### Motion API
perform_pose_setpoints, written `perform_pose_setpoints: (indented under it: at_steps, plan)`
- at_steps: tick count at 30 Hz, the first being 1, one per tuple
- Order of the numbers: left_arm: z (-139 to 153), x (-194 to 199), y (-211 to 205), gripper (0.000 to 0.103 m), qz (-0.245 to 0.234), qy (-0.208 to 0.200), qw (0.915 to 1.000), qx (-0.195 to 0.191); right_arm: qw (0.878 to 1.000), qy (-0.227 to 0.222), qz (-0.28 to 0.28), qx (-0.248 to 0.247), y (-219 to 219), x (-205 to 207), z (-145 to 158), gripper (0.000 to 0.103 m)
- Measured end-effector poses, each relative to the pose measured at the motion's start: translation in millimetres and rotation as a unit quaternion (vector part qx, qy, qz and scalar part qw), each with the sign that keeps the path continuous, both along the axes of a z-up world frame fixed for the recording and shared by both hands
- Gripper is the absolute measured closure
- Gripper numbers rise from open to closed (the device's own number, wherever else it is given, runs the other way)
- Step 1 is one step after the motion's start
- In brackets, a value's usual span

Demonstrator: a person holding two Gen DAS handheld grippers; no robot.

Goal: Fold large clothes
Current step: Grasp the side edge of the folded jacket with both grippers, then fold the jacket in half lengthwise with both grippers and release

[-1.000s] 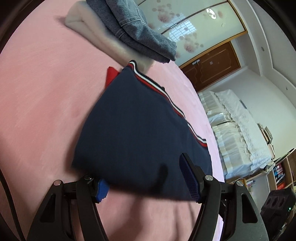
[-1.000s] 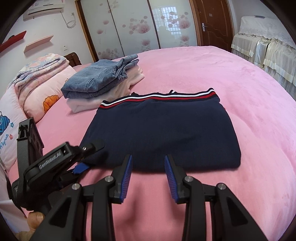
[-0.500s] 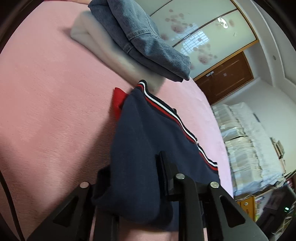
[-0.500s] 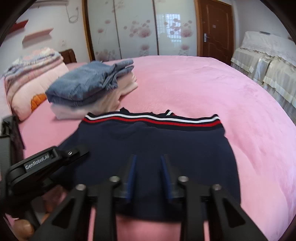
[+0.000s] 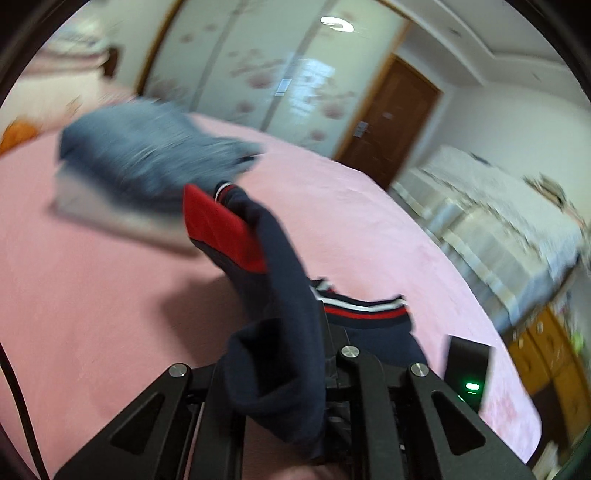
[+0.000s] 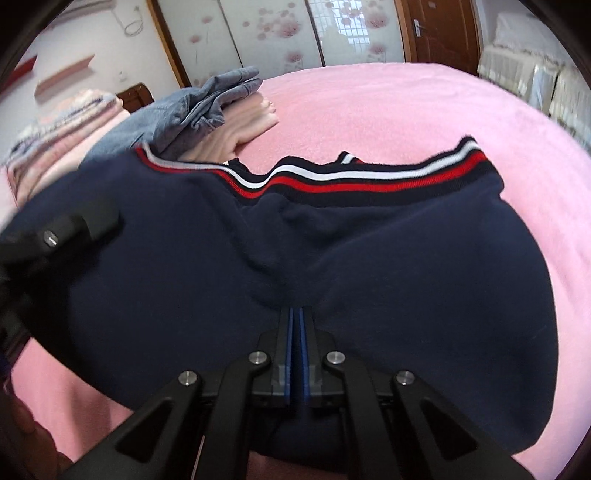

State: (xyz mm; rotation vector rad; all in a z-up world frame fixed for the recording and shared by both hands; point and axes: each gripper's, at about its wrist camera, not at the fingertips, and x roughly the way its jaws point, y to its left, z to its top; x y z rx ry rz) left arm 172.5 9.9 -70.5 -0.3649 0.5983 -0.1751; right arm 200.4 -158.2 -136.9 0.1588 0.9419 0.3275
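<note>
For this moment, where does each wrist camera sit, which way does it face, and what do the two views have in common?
Left wrist: on the left gripper, looking across the pink bed to the wardrobe; its jaws pinch the lifted navy sweater.
Right wrist: on the right gripper, looking down over the sweater's near edge, pinched; a hand shows bottom left.
Shared: sweater, folded jeans, bed, wardrobe.

Navy sweater w/ hem band striped white, red and navy, far ahead of the fingers; a red panel shows on its lifted part. Finger pads are blue, gripper frames black. Bed cover is plain pink. Beyond the sweater, left of the fingers: grey-blue denim on a pale pink garment. Wardrobe doors white w/ pink flowers.
</note>
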Motion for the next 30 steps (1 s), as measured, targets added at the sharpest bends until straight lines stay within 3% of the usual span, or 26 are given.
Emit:
perform_pose_setpoints:
  at_steps: [6,9,12,16,22,30]
  plan:
    - [16,13,-56,0.092,-0.072,0.004,0.9928,0.096,0.996,0.036,0.001,0.077,-22,4,1,0.103]
    - [17,14,-71,0.092,-0.088,0.012,0.9889,0.120,0.990,0.052,-0.011,0.129,-50,-7,11,0.101]
    - [15,17,-92,0.092,-0.096,0.026,0.9822,0.159,0.990,0.039,-0.034,0.133,-81,-27,24,0.099]
    - [-6,25,-131,0.092,-0.125,0.068,0.9590,0.245,0.992,0.018,-0.070,0.106,-118,-55,39,0.099]
    - [-33,17,-175,0.092,-0.142,0.075,0.9380,0.307,0.990,0.022,-0.109,0.084,-152,-73,34,0.099]
    - [-27,3,-193,0.092,-0.139,0.064,0.9308,0.332,0.986,0.034,-0.133,0.096,-174,-80,24,0.099]
